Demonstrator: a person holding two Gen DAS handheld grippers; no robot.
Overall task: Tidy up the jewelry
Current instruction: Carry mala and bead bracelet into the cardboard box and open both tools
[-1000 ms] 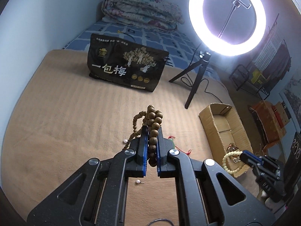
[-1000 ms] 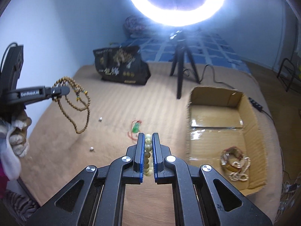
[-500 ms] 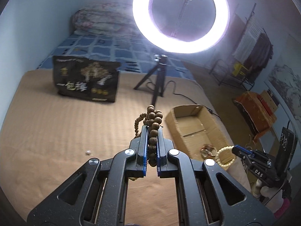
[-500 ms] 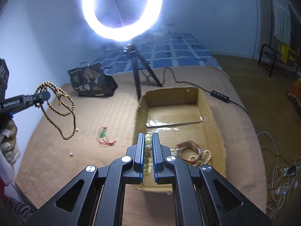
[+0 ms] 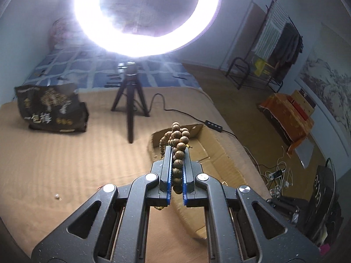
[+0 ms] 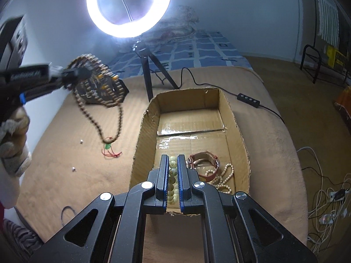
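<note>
My left gripper [image 5: 177,151] is shut on a brown wooden bead necklace [image 5: 178,139], held in the air left of the cardboard box [image 5: 216,151]. In the right wrist view the same necklace [image 6: 119,118] hangs, blurred, from the left gripper [image 6: 81,72]. My right gripper [image 6: 173,160] is shut on a pale cream bead bracelet [image 6: 172,174], above the near end of the box [image 6: 142,138]. A watch with a brown strap [image 6: 205,164] and a pearl strand [image 6: 223,178] lie in the box.
A ring light on a tripod [image 6: 151,76] stands behind the box, its cable and switch [image 6: 248,99] to the right. A black bag [image 5: 52,107] sits far left. A green pendant on red cord [image 6: 108,148] and small pearls [image 6: 73,169] lie on the tan mat.
Both grippers have moved right toward the box. The right gripper now hangs over its near end, and the wooden necklace swings nearer the box's left wall.
</note>
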